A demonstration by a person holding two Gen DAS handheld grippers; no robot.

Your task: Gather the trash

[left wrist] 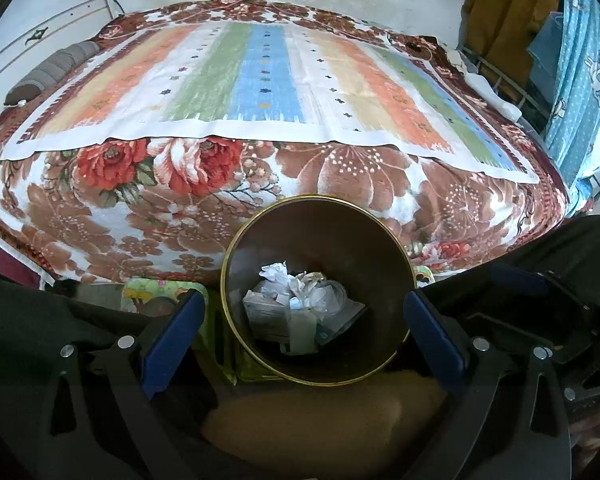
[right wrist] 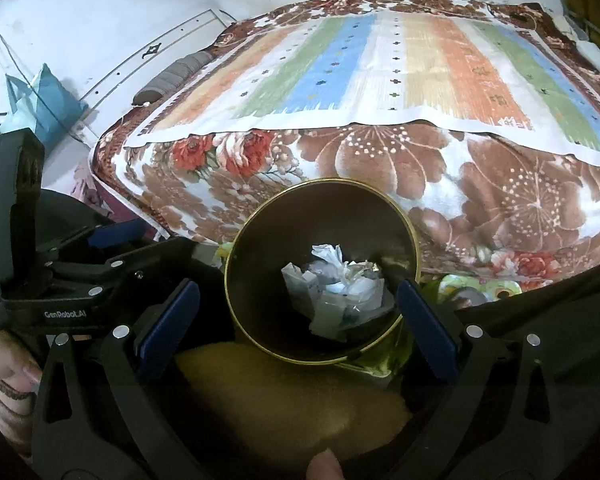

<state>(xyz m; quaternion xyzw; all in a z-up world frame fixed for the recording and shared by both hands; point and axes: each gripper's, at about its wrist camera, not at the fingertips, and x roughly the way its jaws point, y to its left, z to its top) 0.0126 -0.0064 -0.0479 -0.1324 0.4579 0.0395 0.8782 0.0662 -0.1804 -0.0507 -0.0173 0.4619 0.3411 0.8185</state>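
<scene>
A dark round bin with a gold rim (left wrist: 408, 264) (right wrist: 414, 232) stands on the floor against the foot of the bed. Inside it lies trash (left wrist: 300, 304) (right wrist: 336, 292): crumpled white paper, clear plastic wrap and a small carton. My left gripper (left wrist: 304, 320) hangs open above the bin, its blue pads on either side of the opening, nothing between them. My right gripper (right wrist: 296, 312) is open over the same bin and holds nothing. The left gripper's black body (right wrist: 40, 268) shows at the left of the right wrist view.
The bed carries a floral blanket (left wrist: 340, 168) with a striped cloth (left wrist: 268, 80) on top and a grey bolster (left wrist: 48, 72) at its far left. A tan cushion (right wrist: 284, 396) lies below the bin. Hanging clothes (left wrist: 512, 20) and a blue curtain (left wrist: 588, 80) stand right. A blue bag (right wrist: 40, 96) leans against the wall.
</scene>
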